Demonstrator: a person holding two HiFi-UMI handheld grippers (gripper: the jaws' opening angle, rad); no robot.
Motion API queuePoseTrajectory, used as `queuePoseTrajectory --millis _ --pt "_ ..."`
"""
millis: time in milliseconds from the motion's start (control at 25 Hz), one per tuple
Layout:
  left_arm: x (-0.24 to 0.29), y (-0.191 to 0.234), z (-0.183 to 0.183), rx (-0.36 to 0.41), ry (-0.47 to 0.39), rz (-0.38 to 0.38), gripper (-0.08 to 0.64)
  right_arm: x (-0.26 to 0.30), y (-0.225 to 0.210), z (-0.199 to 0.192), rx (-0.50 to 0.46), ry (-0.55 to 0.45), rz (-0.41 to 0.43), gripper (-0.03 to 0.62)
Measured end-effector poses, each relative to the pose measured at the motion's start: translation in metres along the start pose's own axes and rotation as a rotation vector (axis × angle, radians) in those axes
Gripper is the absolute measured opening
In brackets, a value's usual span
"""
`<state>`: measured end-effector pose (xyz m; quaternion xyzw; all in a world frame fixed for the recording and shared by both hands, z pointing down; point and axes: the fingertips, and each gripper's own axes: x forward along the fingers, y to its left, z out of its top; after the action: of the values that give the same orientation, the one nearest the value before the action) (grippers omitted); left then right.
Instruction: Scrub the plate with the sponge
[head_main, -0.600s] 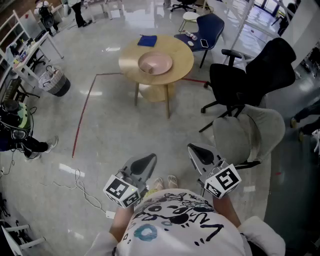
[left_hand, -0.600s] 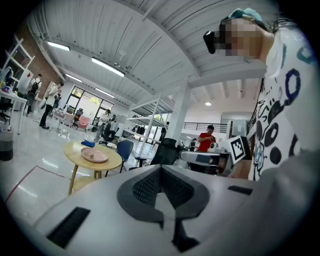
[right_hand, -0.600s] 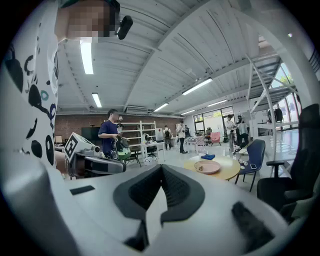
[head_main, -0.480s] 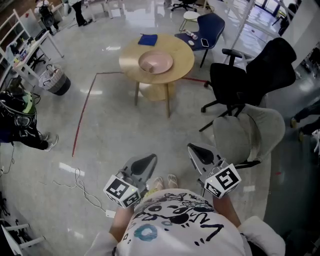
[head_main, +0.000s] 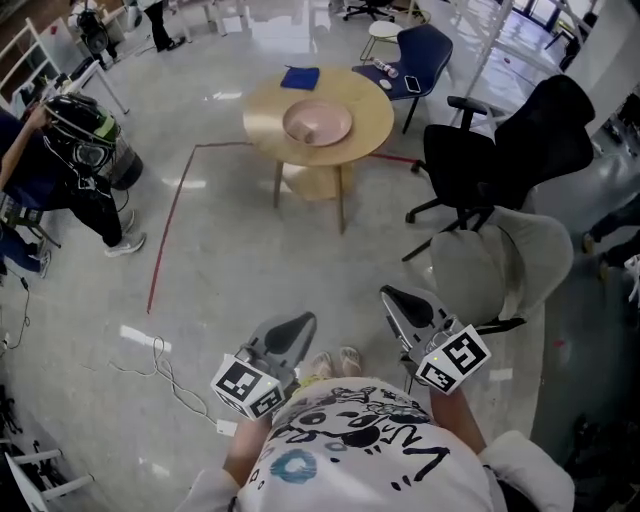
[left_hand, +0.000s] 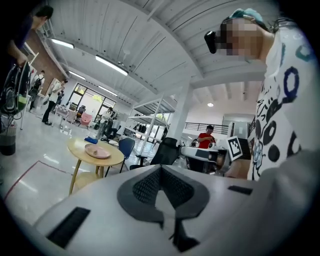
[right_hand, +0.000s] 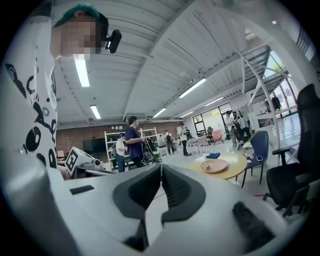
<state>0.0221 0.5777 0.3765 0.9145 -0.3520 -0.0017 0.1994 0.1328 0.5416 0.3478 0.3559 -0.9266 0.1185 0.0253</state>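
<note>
A pink plate (head_main: 317, 122) sits in the middle of a round wooden table (head_main: 365, 128) far ahead of me. A blue sponge (head_main: 299, 78) lies on the table's far edge, apart from the plate. My left gripper (head_main: 299, 321) and right gripper (head_main: 393, 297) are held close to my body, several steps short of the table, both shut with nothing in them. In the left gripper view the shut jaws meet at my left gripper (left_hand: 161, 169), with the plate (left_hand: 97, 151) small in the distance. The right gripper (right_hand: 161, 167) view shows the plate (right_hand: 214, 166) and sponge (right_hand: 213, 155) far off.
A black office chair (head_main: 500, 150) and a grey chair (head_main: 500, 262) stand to the right of my path. A blue chair (head_main: 422, 50) is behind the table. A person (head_main: 60, 160) stands at the left. Red tape (head_main: 170, 220) and a cable (head_main: 165, 372) lie on the floor.
The person at the left has moved up and further into view. The table sits very slightly lower and to the right in the head view. Both grippers stay shut by my body.
</note>
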Motion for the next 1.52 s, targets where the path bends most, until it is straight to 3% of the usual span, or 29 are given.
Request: queuePoseTrajectory --millis 360,600,1280,1520 --pt "-0.014 0.041 -0.006 -0.028 0.014 0.022 0.015 0.040 0.017 -0.005 -0.018 0.012 0.028 0.029" --pt "-0.001 0.073 -0.005 -0.027 0.036 0.023 0.015 0.064 -0.009 -0.005 0.015 0.001 0.009 0.029" --pt "0.155 0.194 0.095 0.016 -0.014 0.089 0.015 0.175 -0.180 0.063 -0.019 -0.006 0.048 0.029" --pt "0.198 0.228 0.113 0.031 -0.022 0.145 0.015 0.205 -0.230 0.072 -0.010 -0.007 0.089 0.029"
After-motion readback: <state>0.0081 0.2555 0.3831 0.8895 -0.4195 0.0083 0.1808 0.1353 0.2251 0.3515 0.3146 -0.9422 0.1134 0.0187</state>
